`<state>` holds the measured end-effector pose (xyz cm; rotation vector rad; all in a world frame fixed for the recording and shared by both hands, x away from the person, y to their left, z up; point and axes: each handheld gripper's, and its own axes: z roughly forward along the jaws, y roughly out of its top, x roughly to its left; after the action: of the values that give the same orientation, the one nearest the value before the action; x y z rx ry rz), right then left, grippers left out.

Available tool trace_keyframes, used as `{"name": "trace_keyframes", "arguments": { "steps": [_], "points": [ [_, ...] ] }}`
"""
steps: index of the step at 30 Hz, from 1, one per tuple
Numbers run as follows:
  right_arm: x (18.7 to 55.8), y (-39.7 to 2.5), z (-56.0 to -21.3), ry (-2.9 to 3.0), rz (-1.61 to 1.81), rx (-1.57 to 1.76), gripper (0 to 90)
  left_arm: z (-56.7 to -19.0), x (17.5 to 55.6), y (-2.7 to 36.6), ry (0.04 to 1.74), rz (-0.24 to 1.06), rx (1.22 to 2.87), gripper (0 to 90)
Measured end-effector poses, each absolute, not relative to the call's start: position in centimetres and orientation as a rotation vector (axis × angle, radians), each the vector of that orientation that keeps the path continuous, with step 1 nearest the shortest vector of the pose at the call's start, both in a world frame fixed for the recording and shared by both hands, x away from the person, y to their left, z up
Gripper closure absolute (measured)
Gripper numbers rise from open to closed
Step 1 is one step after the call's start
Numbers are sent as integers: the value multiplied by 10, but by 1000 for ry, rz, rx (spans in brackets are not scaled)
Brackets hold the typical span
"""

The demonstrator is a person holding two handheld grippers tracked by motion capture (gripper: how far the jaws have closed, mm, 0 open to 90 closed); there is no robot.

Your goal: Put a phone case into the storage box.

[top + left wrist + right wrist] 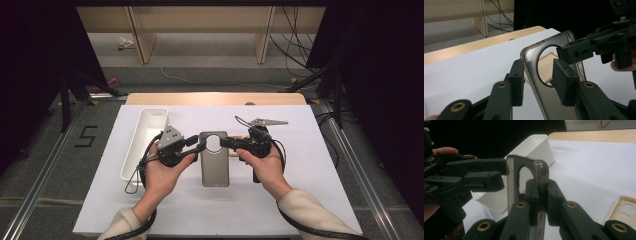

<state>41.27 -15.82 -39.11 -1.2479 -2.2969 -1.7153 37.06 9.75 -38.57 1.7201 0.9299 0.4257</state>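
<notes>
Right gripper [540, 202] clamps grey phone case [214, 160]; left gripper [537, 82] straddles its edge, unclosed

Left fingers [519, 82] spread, right fingers [534, 202] pinched.

Both hands wear cream sleeves [305, 205]. Each gripper is black plastic with brass-ringed screw holes, ribbed fingers [564, 80], a grey three-cornered plate [170, 136] and a trailing black cable [132, 180].

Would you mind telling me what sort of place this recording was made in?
Probably a lab or studio recording station rather than a home: a table covered with a white sheet sits between dark curtains, loose cables trail across the floor, and a number 5 marking lies beside the table.
</notes>
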Motion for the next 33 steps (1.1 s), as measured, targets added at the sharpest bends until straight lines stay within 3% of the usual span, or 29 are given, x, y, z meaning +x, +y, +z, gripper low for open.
{"name": "trace_keyframes", "arguments": {
  "steps": [23,33],
  "points": [
    [410,-154,-390,-2319,-1734,-1211,821,-390,375,104,1024,361,1639,818],
    [407,-151,-389,-2372,-1736,-1188,818,-387,372,103,1015,423,1650,848]
  ]
}}
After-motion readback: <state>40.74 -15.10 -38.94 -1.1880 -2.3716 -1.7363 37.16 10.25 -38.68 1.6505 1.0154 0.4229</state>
